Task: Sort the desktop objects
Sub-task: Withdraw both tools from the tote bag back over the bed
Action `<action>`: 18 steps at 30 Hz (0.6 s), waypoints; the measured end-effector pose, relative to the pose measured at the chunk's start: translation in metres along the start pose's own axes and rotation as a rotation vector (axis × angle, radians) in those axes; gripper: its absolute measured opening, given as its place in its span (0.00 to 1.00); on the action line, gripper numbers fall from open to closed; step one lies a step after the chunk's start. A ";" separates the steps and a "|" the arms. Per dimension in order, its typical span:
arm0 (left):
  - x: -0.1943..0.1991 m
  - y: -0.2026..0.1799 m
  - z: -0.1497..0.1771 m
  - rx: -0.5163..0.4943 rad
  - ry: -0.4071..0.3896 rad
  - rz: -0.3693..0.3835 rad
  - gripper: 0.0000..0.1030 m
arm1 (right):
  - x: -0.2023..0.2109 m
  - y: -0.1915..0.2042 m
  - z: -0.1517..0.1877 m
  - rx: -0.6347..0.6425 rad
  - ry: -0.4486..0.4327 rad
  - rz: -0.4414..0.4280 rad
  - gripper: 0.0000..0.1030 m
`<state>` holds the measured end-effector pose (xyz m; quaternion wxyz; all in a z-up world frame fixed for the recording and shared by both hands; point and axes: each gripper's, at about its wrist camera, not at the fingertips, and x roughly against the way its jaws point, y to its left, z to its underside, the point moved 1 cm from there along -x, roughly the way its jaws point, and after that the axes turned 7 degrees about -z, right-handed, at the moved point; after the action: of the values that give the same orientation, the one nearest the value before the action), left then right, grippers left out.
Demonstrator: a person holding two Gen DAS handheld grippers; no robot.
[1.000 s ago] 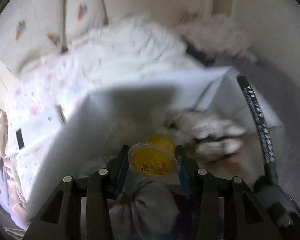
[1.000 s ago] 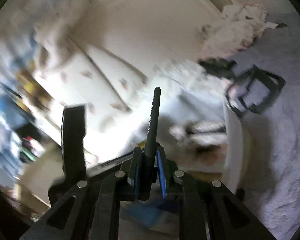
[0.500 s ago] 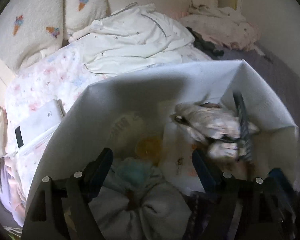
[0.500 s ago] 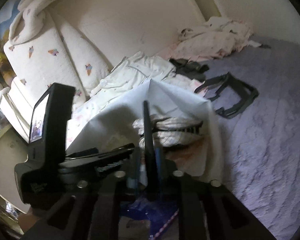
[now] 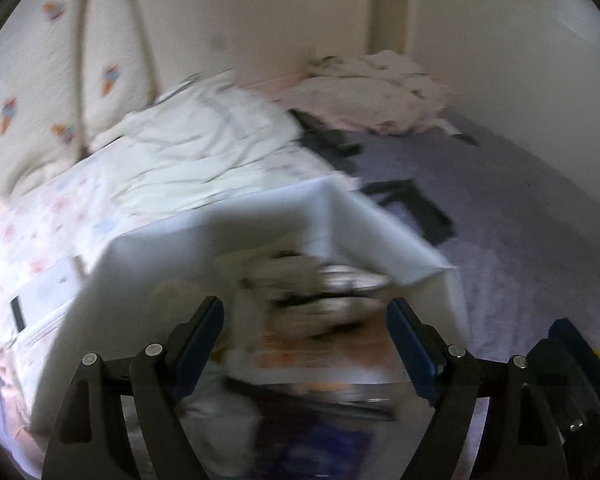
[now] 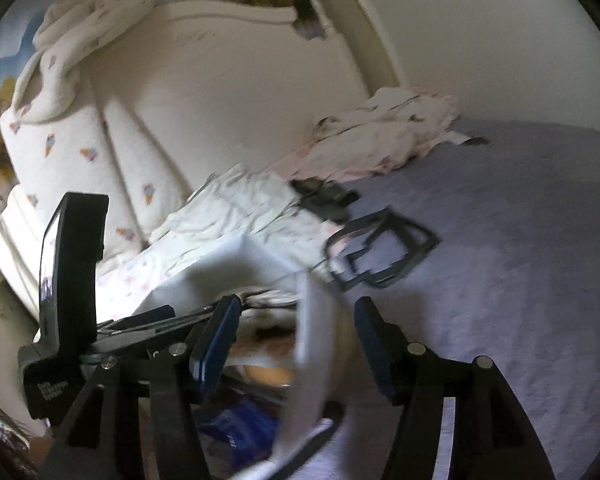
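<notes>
The white storage box (image 5: 268, 216) sits open on the bed, just below my two tools, its soft walls propped up so sorted things drop in from above. Inside lie a crumpled patterned bundle (image 5: 324, 280) and something orange beneath it, too blurred to name. My left tool (image 5: 304, 336) hangs over the box's mouth with its jaws wide and nothing between them, which I read as a drop just made and a free tool ready for the next item. My right tool (image 6: 296, 340) hovers at the box's near corner, its jaws opening; the white wall (image 6: 312, 344) stands in the gap between them, but the pads do not press on it. Beyond the box, a cream garment (image 5: 204, 152) lies heaped against the ice-cream-print cushions (image 6: 72, 152). A black strap (image 6: 380, 256) lies loose on the lilac bedspread (image 6: 520, 260), well apart from the box, likely still to be sorted.
</notes>
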<state>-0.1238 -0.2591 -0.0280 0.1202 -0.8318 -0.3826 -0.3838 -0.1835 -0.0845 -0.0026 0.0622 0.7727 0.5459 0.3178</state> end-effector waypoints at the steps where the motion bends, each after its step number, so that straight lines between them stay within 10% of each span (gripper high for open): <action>1: 0.003 -0.011 0.000 -0.024 -0.007 0.009 0.81 | 0.007 -0.005 -0.001 0.001 -0.011 0.022 0.56; 18: 0.016 -0.193 0.048 -0.452 -0.056 0.265 0.81 | 0.103 -0.105 0.007 -0.120 -0.010 0.385 0.66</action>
<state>-0.2318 -0.0963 -0.0670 -0.0302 -0.8907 -0.1783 -0.4172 -0.2436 0.0495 -0.0114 0.0488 0.8594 0.3676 0.3521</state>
